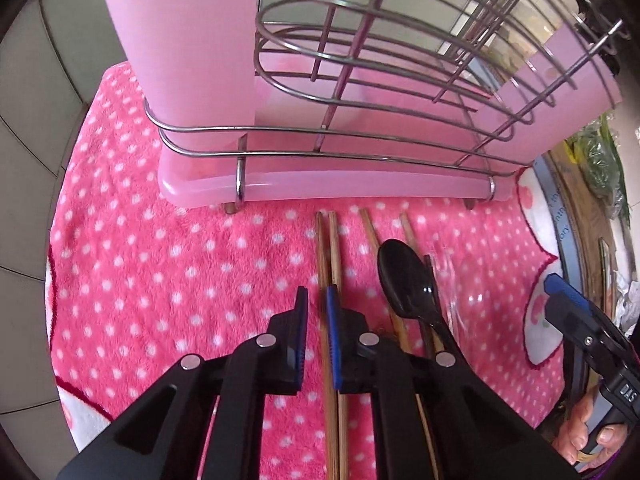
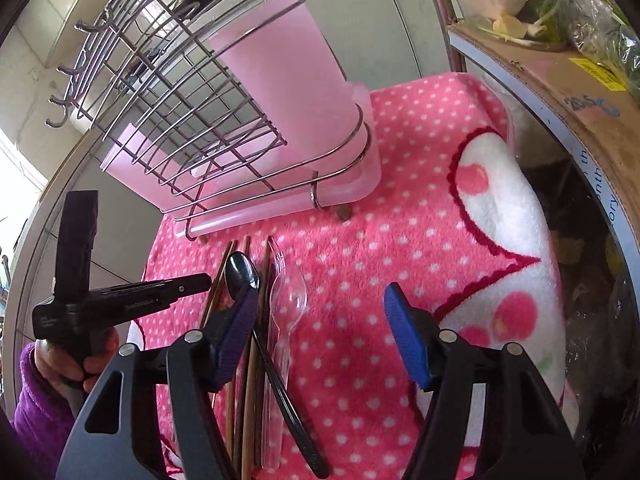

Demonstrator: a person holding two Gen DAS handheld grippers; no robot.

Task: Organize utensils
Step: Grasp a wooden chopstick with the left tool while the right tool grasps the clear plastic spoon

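A pink plastic and wire utensil rack [image 1: 332, 168] [image 2: 280, 152] stands on a pink polka-dot towel [image 1: 180, 264] [image 2: 400, 248]. In front of it lie several wooden chopsticks [image 1: 326, 248] [image 2: 256, 360], a black spoon [image 1: 404, 280] [image 2: 242, 270], a clear plastic spoon [image 2: 288, 296] and a clear fork [image 2: 278, 258]. My left gripper [image 1: 317, 304] hovers just above the left chopstick pair, jaws narrowly apart, nothing held. It shows in the right wrist view [image 2: 200, 280] too. My right gripper [image 2: 320, 312] is wide open and empty, right of the utensils.
A cardboard box [image 2: 560, 80] with bagged vegetables sits to the right of the towel. Grey tiled wall [image 1: 40, 120] lies behind and left of the rack. The rack has hooks [image 2: 64, 92] on its top edge.
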